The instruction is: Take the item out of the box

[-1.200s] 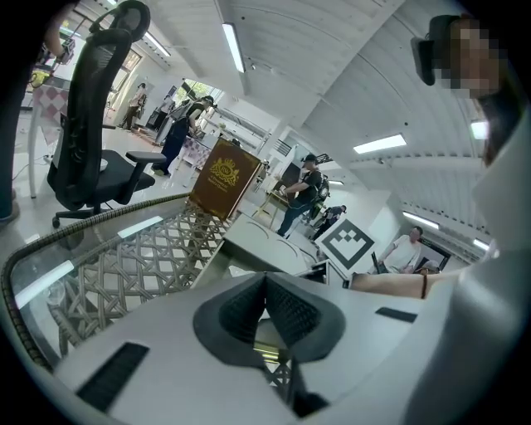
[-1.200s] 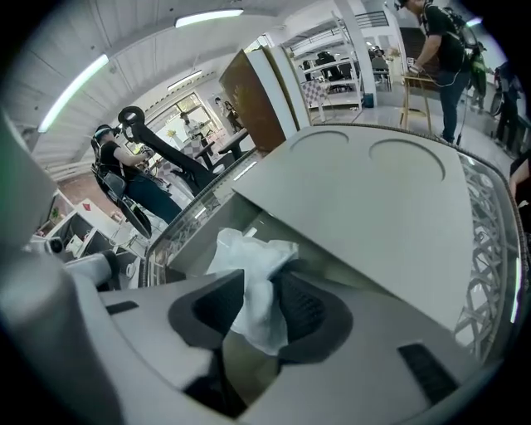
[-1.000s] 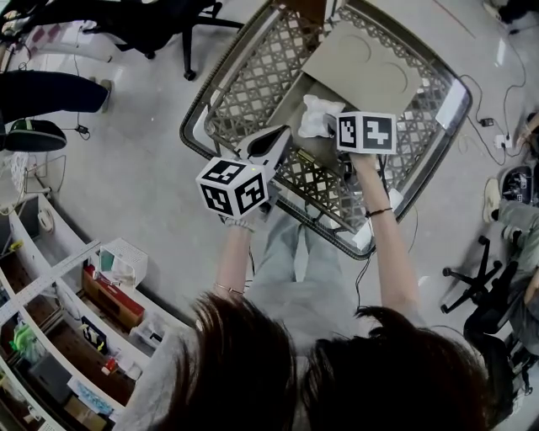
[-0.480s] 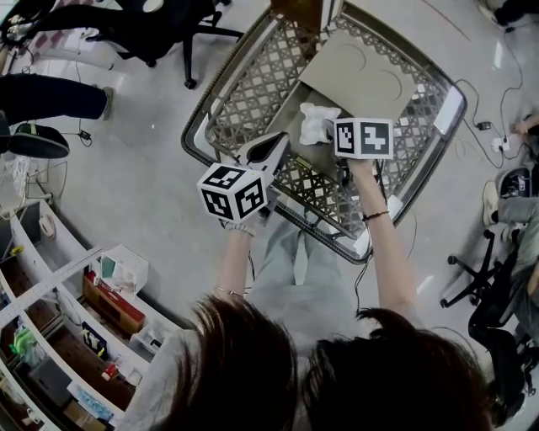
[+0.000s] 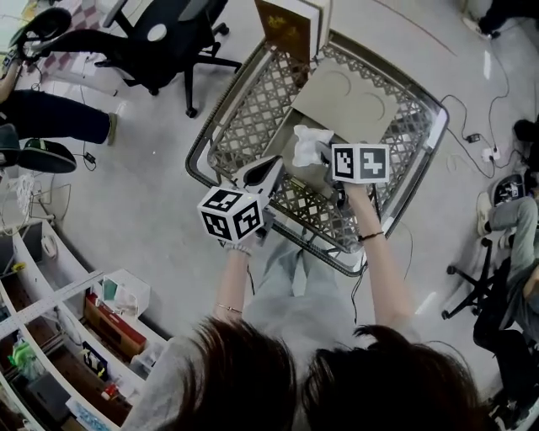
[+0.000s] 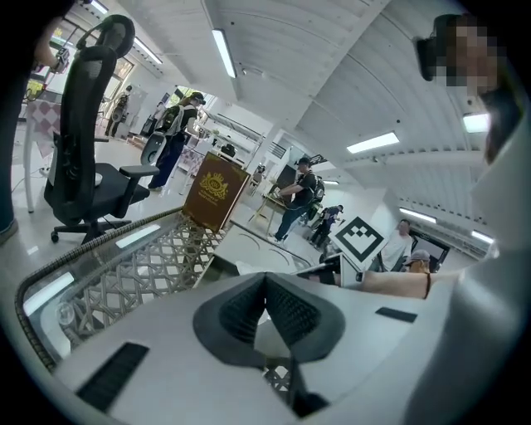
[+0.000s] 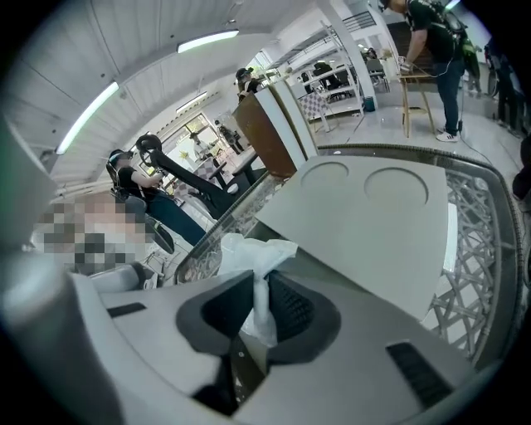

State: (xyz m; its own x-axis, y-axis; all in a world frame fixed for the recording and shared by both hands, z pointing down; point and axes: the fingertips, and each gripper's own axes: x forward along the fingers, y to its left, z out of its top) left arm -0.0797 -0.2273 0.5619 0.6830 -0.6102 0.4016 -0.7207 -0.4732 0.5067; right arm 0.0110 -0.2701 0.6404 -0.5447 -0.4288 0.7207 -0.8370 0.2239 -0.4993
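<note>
An open cardboard box (image 5: pixel 354 97) lies on a lattice-topped table (image 5: pixel 221 108), its pale flap (image 7: pixel 373 216) spread flat. A crumpled white item (image 5: pixel 308 145) sticks up at the box's near end. My right gripper (image 5: pixel 324 156) is shut on it; in the right gripper view the white item (image 7: pixel 249 253) is pinched between the dark pads of the right gripper (image 7: pixel 259 292). Left of the box, over the table's near edge, hangs my left gripper (image 5: pixel 271 166). In the left gripper view the left gripper (image 6: pixel 265 286) has its jaws together and holds nothing.
A brown upright board (image 5: pixel 290 25) stands at the table's far end. A black office chair (image 5: pixel 152 34) is on the floor to the left, and shelves (image 5: pixel 76 320) fill the lower left. Cables (image 5: pixel 472 135) trail right of the table. People stand in the background.
The head view has shifted a little. The white item stands slightly higher and nearer the box's near edge with the right gripper. The left gripper stays beside it.
</note>
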